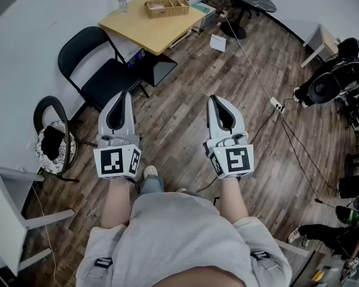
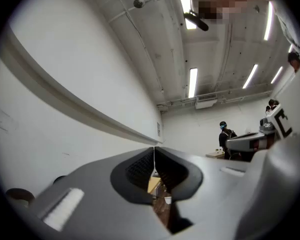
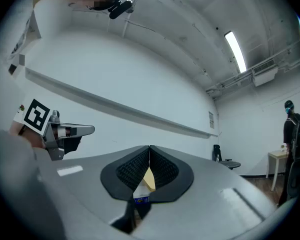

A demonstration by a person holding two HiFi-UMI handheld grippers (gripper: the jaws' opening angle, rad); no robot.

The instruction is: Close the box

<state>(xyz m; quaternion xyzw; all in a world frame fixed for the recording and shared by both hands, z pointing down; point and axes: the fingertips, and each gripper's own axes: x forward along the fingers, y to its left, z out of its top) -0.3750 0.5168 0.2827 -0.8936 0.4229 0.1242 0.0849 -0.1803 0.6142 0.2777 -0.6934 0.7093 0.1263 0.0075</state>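
Note:
A brown woven box (image 1: 167, 7) with an open top stands on a small yellow table (image 1: 152, 28) at the far side of the room, well ahead of both grippers. My left gripper (image 1: 122, 94) and right gripper (image 1: 218, 98) are held side by side at waist height over the wooden floor, pointing toward the table. Both are shut with nothing between the jaws. In the left gripper view the left gripper (image 2: 154, 149) has its pads together, and a sliver of the yellow table (image 2: 153, 185) shows below them. The right gripper (image 3: 149, 148) is likewise shut in its own view.
A clear bottle (image 1: 122, 0) stands on the table's far corner. A black folding chair (image 1: 96, 64) and a round stool (image 1: 51, 139) are to the left, a white desk (image 1: 6, 214) at the near left. Cables and a power strip (image 1: 276, 104) cross the floor; office chairs (image 1: 329, 82) at right. A person (image 2: 225, 136) stands far off.

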